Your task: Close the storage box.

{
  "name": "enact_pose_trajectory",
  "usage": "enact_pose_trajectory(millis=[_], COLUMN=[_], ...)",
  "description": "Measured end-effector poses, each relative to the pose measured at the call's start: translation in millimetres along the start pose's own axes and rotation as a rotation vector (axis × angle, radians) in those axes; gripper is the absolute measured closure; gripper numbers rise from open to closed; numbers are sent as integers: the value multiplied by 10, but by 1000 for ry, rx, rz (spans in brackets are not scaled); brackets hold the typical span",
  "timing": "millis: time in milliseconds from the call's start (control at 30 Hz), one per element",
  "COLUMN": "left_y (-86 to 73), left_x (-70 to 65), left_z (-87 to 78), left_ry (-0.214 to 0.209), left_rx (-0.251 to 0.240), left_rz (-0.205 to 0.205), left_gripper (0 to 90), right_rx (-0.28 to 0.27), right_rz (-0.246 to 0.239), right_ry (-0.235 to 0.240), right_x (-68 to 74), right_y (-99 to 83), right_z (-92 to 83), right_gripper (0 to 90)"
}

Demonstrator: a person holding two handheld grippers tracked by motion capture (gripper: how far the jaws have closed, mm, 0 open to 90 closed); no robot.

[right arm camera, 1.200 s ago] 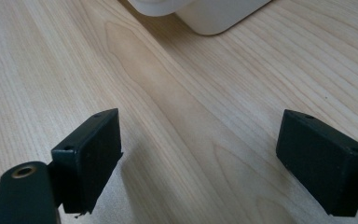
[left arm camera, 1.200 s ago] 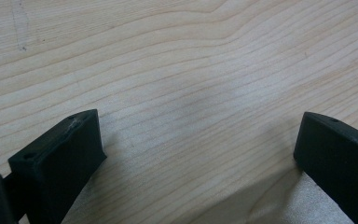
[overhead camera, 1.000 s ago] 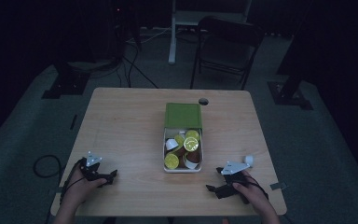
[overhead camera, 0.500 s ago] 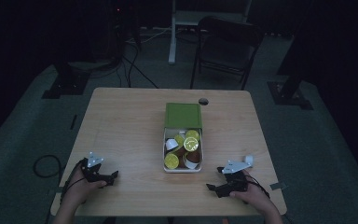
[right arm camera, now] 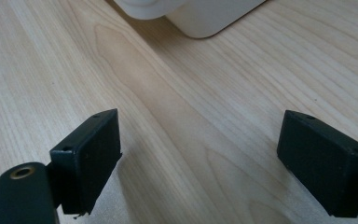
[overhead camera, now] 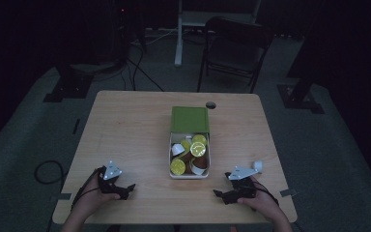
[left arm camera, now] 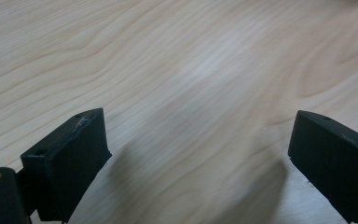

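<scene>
You're resting both grippers low at the near edge of the table, w/ nothing between the jaws. The left gripper is sitting near the front-left corner, jaws spread wide over bare wood in the left gripper view. The right gripper is sitting front-right, jaws also wide apart, aiming toward the near corner of the white box.

That box is standing mid-table, between your two hands and a bit farther in, closer to the right gripper. Its green lid is lying flipped back on the far side, so the top's open. Inside you're looking at a loose heap of coffee capsules, some w/ lime-green foil tops, a couple showing white or brown sides, tilted every which way.

Handling, as a guess: capsules are prob. light, thin-walled and smooth, so they're likely slipping or denting if you're squeezing hard. Taking one across the body just under the rim looks safest; the foil face is prob. puncturing easily. The box itself seems light plastic and may be sliding when nudged, so bracing it w/ the other gripper could help.

In the way: the box walls are limiting approach to from above, and neighbouring capsules are crowding each pick. Farther back, a small dark hole is sitting in the tabletop just beyond the lid; past the table a dark chair is standing on the floor, well clear.
</scene>
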State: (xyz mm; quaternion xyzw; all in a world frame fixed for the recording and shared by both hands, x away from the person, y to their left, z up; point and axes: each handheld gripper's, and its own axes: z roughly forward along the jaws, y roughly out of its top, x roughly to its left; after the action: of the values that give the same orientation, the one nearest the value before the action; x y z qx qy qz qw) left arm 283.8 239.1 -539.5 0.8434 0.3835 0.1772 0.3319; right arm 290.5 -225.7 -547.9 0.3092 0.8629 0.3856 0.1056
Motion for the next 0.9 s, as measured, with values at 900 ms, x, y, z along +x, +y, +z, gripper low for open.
enact_pose_trajectory(millis=[900], left_y=[363], left_x=[-447], left_z=[160], left_ry=[-178], left_rx=[-188], left_rz=[91], left_gripper=[50], right_rx=[-163], right_rz=[69], right_ry=[29], right_x=[35], right_y=[268], right_z=[-132], right_gripper=[130])
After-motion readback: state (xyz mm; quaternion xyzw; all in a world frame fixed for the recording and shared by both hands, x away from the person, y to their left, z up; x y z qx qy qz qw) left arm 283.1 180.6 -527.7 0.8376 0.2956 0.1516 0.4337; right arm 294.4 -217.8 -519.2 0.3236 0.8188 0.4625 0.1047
